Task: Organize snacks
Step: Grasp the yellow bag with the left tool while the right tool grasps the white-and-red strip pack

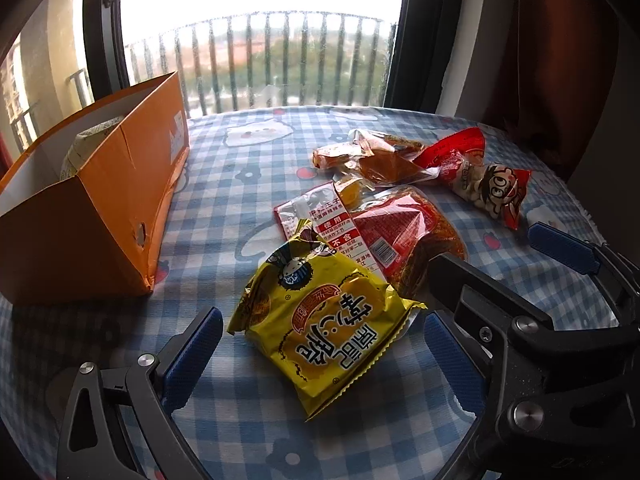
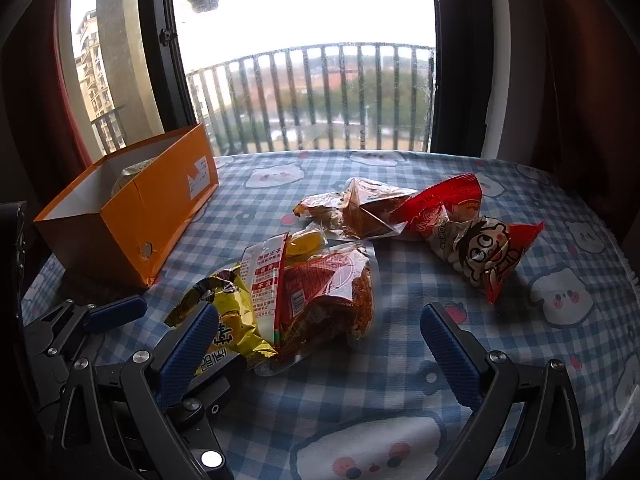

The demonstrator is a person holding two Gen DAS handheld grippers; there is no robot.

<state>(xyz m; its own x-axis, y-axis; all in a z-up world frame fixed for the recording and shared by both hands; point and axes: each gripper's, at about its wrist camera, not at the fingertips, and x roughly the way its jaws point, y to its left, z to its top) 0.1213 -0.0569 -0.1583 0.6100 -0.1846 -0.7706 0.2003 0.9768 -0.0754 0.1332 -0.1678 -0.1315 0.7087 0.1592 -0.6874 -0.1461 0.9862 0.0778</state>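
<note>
Checked-cloth table (image 1: 240,208), orange box (image 1: 100,216) at left, yellow packet (image 1: 320,328), red snack bags (image 1: 400,232) scattered centre-right

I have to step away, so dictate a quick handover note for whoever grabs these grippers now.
Left gripper: open, astride the yellow packet, not closed.
Right gripper: open, empty, facing the red spicy pack.
Orange box: left side of the table, one wrapped item inside.
Still loose on the checked cloth: yellow packet, red spicy pack, clear-wrapped snacks, cartoon bag.
Left: box them all.
</note>
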